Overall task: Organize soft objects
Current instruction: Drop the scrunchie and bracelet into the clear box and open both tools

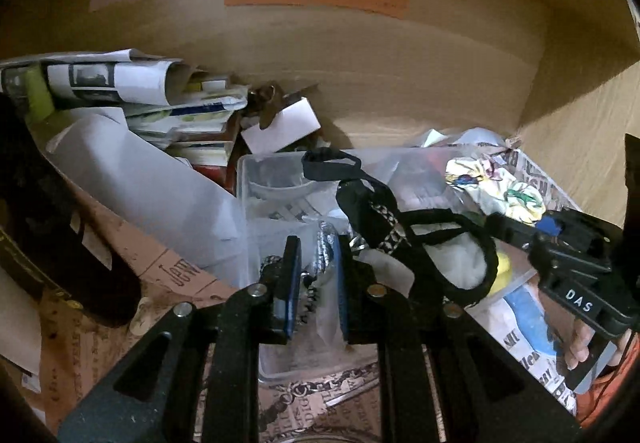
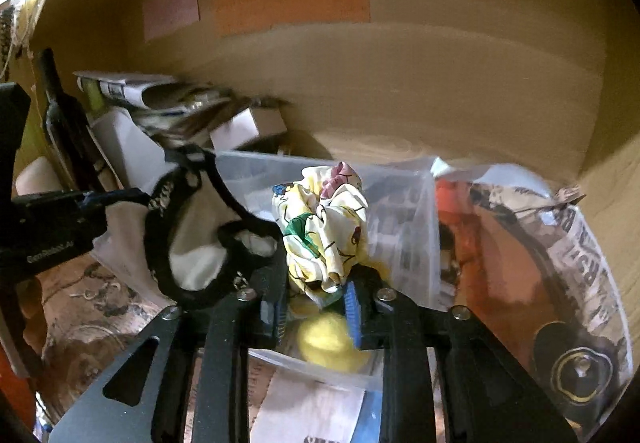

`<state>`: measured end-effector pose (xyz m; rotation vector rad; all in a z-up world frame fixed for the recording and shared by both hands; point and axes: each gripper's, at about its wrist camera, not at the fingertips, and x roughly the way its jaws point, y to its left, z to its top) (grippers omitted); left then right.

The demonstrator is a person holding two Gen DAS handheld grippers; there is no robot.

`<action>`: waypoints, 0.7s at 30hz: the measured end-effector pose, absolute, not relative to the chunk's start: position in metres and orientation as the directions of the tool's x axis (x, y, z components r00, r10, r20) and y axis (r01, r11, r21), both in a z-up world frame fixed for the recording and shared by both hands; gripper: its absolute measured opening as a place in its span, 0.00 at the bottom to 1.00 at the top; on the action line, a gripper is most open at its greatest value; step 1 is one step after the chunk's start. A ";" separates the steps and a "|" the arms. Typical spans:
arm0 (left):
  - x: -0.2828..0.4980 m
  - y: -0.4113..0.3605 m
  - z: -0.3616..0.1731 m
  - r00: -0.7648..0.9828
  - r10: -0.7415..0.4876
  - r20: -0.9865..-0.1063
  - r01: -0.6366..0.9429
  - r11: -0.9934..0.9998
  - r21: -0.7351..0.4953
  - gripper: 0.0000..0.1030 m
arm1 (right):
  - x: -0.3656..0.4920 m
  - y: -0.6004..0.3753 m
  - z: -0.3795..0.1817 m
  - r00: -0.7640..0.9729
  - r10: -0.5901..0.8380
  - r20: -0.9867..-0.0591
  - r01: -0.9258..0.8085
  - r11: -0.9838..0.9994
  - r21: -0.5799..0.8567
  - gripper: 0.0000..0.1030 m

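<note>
A clear plastic bin (image 1: 256,171) stands on a shelf and holds soft items. My left gripper (image 1: 316,275) is shut on a black strappy fabric piece with a patterned band (image 1: 384,227) at the bin's near edge; the piece shows in the right wrist view (image 2: 188,203) too, hanging from the left gripper (image 2: 100,203). My right gripper (image 2: 316,307) is shut on a cream floral scrunchie (image 2: 324,227) held over the bin; the scrunchie also shows in the left wrist view (image 1: 496,183). A yellow soft ball (image 2: 328,339) lies below in the bin (image 2: 400,179).
Stacked papers and magazines (image 1: 132,83) and a white box (image 1: 280,127) crowd the back left. A dark bottle (image 2: 60,115) stands at the left. A clear bag with newsprint and an orange item (image 2: 520,243) sits right of the bin. The wooden back wall (image 1: 360,55) carries coloured notes.
</note>
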<state>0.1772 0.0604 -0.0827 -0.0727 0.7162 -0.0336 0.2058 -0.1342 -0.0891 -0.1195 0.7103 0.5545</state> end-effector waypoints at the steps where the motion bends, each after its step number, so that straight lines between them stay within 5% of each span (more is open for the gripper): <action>1: 0.178 0.060 -0.084 0.753 -0.052 -0.656 0.005 0.997 -0.073 0.17 | 0.206 -0.134 -0.090 0.620 0.437 -0.652 -0.520 0.851 0.076 0.35; 6: 0.175 0.062 -0.081 0.759 -0.052 -0.649 0.001 0.997 -0.079 0.22 | 0.204 -0.135 -0.089 0.633 0.417 -0.652 -0.511 0.858 0.051 0.51; 11: 0.159 0.063 -0.067 0.794 -0.037 -0.606 -0.014 0.997 -0.079 0.39 | 0.197 -0.142 -0.077 0.644 0.444 -0.623 -0.515 0.854 0.076 0.68; 21: 0.106 0.054 -0.016 0.899 -0.034 -0.437 0.003 0.998 -0.071 0.55 | 0.151 -0.151 -0.019 0.729 0.502 -0.466 -0.552 0.833 0.033 0.74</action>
